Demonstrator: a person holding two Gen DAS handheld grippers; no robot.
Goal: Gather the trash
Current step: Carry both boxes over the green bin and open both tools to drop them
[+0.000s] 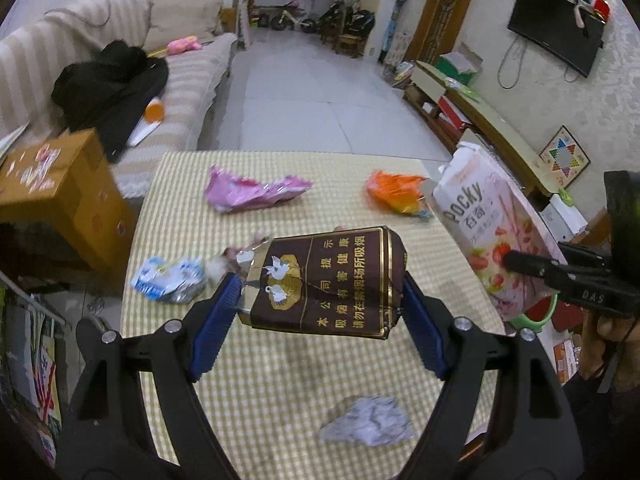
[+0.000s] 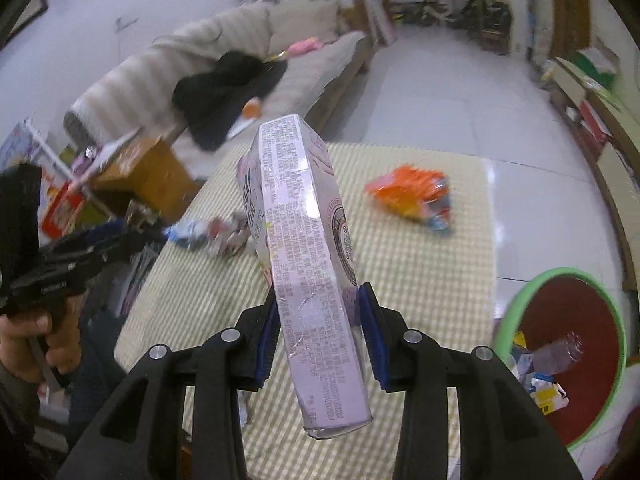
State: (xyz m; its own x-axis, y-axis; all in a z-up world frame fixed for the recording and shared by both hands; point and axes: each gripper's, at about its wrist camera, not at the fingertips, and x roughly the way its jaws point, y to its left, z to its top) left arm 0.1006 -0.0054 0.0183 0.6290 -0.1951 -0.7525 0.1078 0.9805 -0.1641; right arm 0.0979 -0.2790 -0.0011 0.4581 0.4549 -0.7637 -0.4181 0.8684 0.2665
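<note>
- Left gripper, at lower centre of the left wrist view, is clamped on a crumpled dark brown cigarette pack with gold print, its blue pads pressing both ends, held above the yellow-checked surface.
- Right gripper, at lower centre of the right wrist view, is clamped on a flat pale pink Pocky carton, standing on edge between its pads.
- Scattered on the surface: a pink foil wrapper, an orange snack bag, a blue-and-white wrapper and a crumpled white paper.
- Green-rimmed red basin sits at lower right, beside the surface, with some litter inside.
</note>
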